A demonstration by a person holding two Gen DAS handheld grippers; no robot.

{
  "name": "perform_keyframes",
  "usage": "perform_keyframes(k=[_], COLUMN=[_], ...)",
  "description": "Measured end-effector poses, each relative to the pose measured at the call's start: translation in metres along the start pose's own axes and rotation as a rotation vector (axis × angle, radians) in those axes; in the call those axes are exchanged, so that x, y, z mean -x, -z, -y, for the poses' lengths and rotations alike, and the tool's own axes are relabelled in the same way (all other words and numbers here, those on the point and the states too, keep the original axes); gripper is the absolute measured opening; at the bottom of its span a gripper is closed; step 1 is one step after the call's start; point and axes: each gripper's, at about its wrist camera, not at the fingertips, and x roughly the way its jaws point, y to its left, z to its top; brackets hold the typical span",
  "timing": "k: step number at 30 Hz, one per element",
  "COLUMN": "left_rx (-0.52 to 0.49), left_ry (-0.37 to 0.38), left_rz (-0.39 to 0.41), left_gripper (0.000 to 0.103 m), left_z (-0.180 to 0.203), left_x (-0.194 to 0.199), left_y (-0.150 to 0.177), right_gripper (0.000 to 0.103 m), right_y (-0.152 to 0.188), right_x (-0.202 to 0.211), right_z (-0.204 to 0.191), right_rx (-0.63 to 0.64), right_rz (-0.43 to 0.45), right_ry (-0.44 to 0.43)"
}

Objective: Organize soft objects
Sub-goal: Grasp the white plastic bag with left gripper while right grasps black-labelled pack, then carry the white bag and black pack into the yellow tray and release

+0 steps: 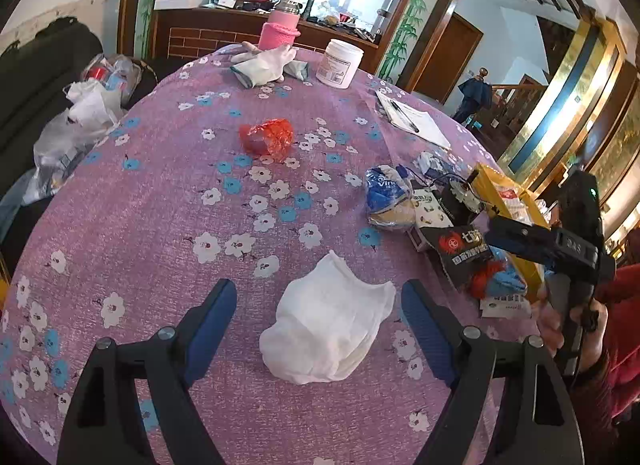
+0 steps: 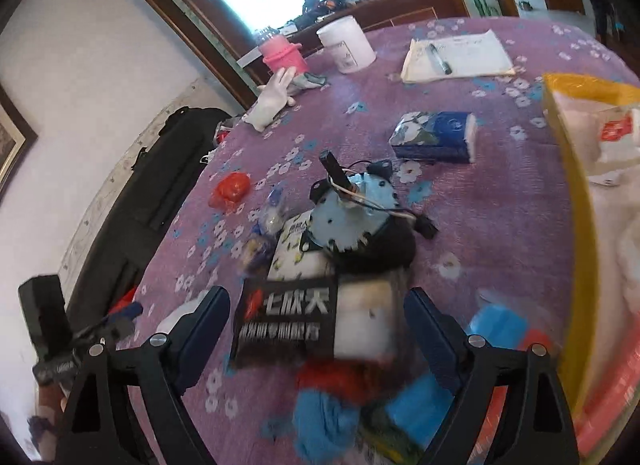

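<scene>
Between left tool [image 1: 318, 315] pads: white cloth [image 1: 326, 333] on tabletop [image 1: 160, 205], pads spread, not touching it.
Right tool [image 2: 316, 319]: released over black packet [image 2: 286, 323].
Risk: thin cloth slips or bunches the tablecloth.

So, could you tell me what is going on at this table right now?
A person is sorting soft items on a purple flowered tablecloth with a handheld gripper in each hand. The left gripper is open, its fingers either side of a crumpled white cloth lying on the table, not pressing it. The right gripper is also open, over a cluttered pile with a black packet and blue and red fabric. Neither holds anything.
</scene>
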Motion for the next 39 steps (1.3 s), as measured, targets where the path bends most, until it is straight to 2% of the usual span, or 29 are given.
perform_keyframes(k=[3,5,6,7,8,9,10,12,14,18,21,24,25,26,27,30,34,36,38,39], left_rx=[-0.010,-0.013,-0.011,-0.009,-0.008,-0.008,-0.006,-0.004,-0.006,-0.047,-0.099,-0.154,-0.169,-0.187,-0.202,-0.250,-0.317,-0.329,-0.339,-0.338], left_ry=[-0.010,-0.015,-0.018,-0.016,-0.013,-0.015,-0.020,-0.022,-0.018,-0.016,-0.021,-0.023,-0.029,-0.031,-0.022,-0.047,-0.096,-0.121,-0.170,-0.174], left_rz=[-0.003,-0.008,-0.011,-0.011,-0.009,-0.009,-0.008,-0.015,-0.032,-0.047,-0.059,-0.074,-0.077,-0.088,-0.102,-0.126,-0.159,-0.148,-0.176,-0.200], left_gripper=[0.084,0.084,0.084,0.084,0.084,0.084,0.084,0.084,0.084,0.084,0.085,0.086,0.088,0.089,0.090,0.090,0.091,0.090,0.052,0.022], left_z=[0.000,-0.003,-0.005,-0.008,-0.010,-0.014,-0.016,-0.019,-0.021,-0.016,-0.009,-0.004,-0.002,0.000,0.002,0.010,0.022,0.027,0.031,0.034], left_x=[-0.001,0.000,0.000,0.002,0.003,0.004,0.004,0.002,-0.001,-0.002,-0.001,-0.002,-0.003,-0.006,-0.009,-0.018,-0.036,-0.044,-0.053,-0.058], left_y=[0.003,0.003,0.003,0.002,0.002,0.001,0.001,0.001,0.002,0.007,0.013,0.016,0.017,0.017,0.017,0.016,0.016,0.016,0.016,0.017], right_gripper=[0.093,0.094,0.094,0.094,0.094,0.094,0.093,0.093,0.093,0.093,0.094,0.091,0.084,0.060,0.051,0.046,0.046,0.046,0.046,0.046], right_y=[0.007,0.023,0.030,0.042,0.049,0.053,0.055,0.054,0.049,0.033,0.022,0.016,0.017,0.019,0.021,0.032,0.034,0.034,0.033,0.032], right_x=[-0.008,-0.009,-0.008,-0.003,0.000,0.005,0.012,0.020,0.012,-0.021,-0.055,-0.076,-0.080,-0.082,-0.084,-0.073,-0.034,-0.016,-0.008,-0.008], right_z=[-0.011,-0.034,-0.044,-0.060,-0.069,-0.077,-0.084,-0.098,-0.107,-0.107,-0.100,-0.094,-0.091,-0.088,-0.088,-0.094,-0.104,-0.098,-0.091,-0.089], right_rx=[0.045,0.135,0.159,0.201,0.235,0.273,0.317,0.446,0.520,0.558,0.528,0.487,0.457,0.433,0.427,0.435,0.438,0.400,0.387,0.384], right_rz=[-0.033,-0.084,-0.114,-0.161,-0.175,-0.168,-0.142,-0.077,-0.092,-0.162,-0.243,-0.251,-0.251,-0.257,-0.264,-0.233,-0.089,-0.021,0.013,0.019], right_ry=[-0.027,-0.097,-0.162,-0.291,-0.331,-0.320,-0.267,-0.109,-0.049,-0.035,-0.060,-0.038,-0.057,-0.073,-0.067,-0.046,-0.027,-0.056,-0.056,-0.055])
